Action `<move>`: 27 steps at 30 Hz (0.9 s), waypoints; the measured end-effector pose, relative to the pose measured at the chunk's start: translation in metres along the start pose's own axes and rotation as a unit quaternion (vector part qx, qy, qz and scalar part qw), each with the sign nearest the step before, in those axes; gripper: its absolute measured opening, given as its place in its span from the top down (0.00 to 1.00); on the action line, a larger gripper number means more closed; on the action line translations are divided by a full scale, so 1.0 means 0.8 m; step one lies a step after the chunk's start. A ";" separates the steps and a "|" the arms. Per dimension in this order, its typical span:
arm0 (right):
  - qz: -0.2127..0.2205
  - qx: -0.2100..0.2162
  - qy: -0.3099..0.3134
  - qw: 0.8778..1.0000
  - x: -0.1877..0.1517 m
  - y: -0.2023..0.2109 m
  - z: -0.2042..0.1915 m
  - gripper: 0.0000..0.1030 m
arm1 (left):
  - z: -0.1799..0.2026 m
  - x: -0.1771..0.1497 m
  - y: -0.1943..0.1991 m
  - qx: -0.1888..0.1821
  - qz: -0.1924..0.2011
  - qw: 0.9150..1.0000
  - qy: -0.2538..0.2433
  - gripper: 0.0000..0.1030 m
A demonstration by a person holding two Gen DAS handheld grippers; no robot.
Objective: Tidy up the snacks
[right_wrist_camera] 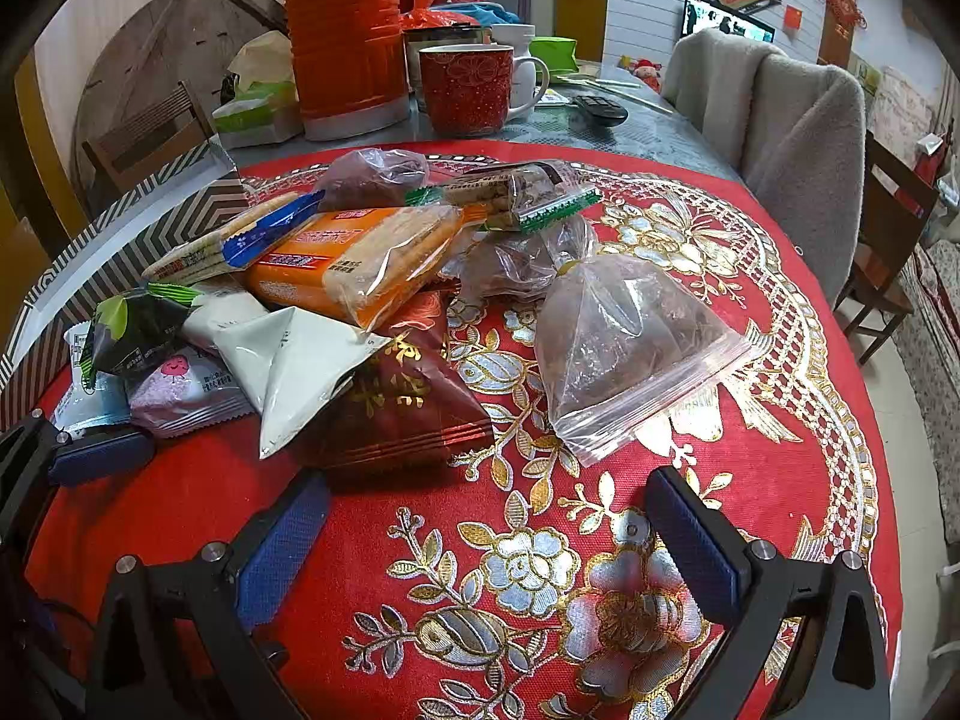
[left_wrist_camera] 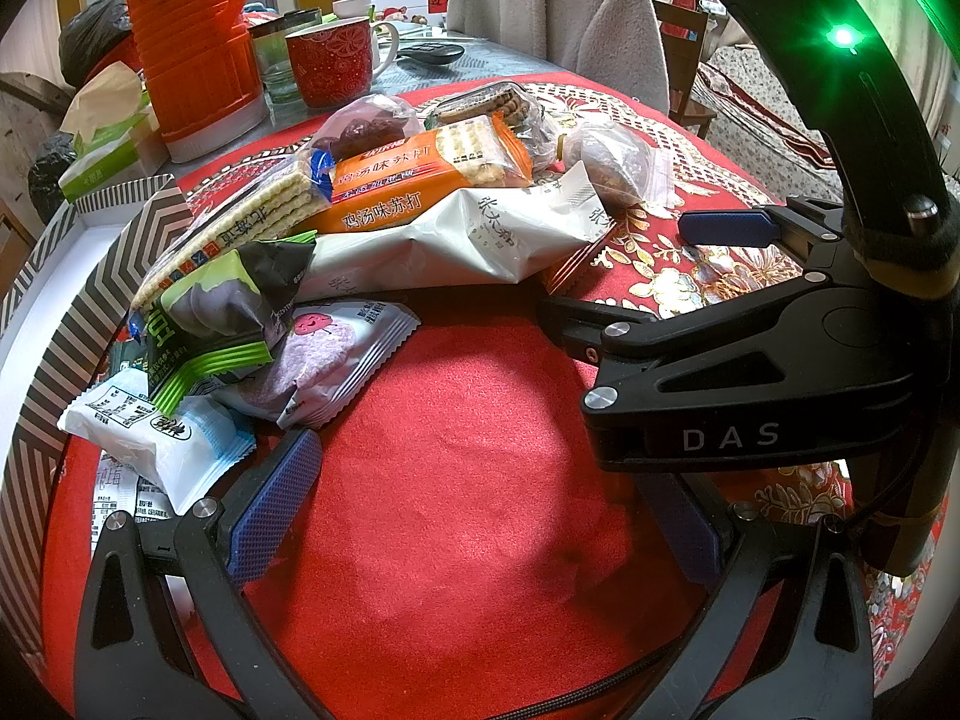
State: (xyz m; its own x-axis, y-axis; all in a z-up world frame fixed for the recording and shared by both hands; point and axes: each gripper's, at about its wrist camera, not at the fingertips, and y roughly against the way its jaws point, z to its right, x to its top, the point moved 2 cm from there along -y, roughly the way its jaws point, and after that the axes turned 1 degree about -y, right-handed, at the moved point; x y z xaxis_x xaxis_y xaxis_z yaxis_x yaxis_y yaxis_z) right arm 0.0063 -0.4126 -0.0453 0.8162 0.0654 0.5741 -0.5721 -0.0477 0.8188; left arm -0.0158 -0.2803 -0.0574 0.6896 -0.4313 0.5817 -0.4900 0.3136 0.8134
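A heap of snacks lies on the red cloth: an orange cracker pack, a white pouch, a green-black packet, a purple packet, a dark red packet and a clear zip bag. My left gripper is open and empty just in front of the heap. My right gripper is open and empty, in front of the dark red packet and the zip bag. It also shows in the left wrist view, open.
A black-and-white striped box stands at the left, beside the heap. Behind are an orange ribbed container, a red mug, a tissue box, a remote and a chair with a grey coat.
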 end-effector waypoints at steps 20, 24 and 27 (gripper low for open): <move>0.000 0.000 0.000 1.000 0.000 -0.001 0.001 0.00 | 0.001 0.000 0.001 0.000 0.000 1.000 0.000 0.00; 0.000 0.000 0.000 1.000 0.000 0.000 0.001 0.00 | 0.002 0.000 0.001 0.000 0.000 1.000 0.000 0.00; 0.000 0.000 0.000 1.000 0.000 0.000 0.000 0.00 | 0.002 0.001 0.001 0.000 0.000 1.000 0.000 0.00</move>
State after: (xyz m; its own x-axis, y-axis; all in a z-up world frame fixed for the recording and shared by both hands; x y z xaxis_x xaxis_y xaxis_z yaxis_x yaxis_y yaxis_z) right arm 0.0063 -0.4130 -0.0451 0.8163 0.0655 0.5739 -0.5719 -0.0476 0.8189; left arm -0.0167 -0.2818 -0.0566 0.6895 -0.4313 0.5819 -0.4901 0.3137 0.8133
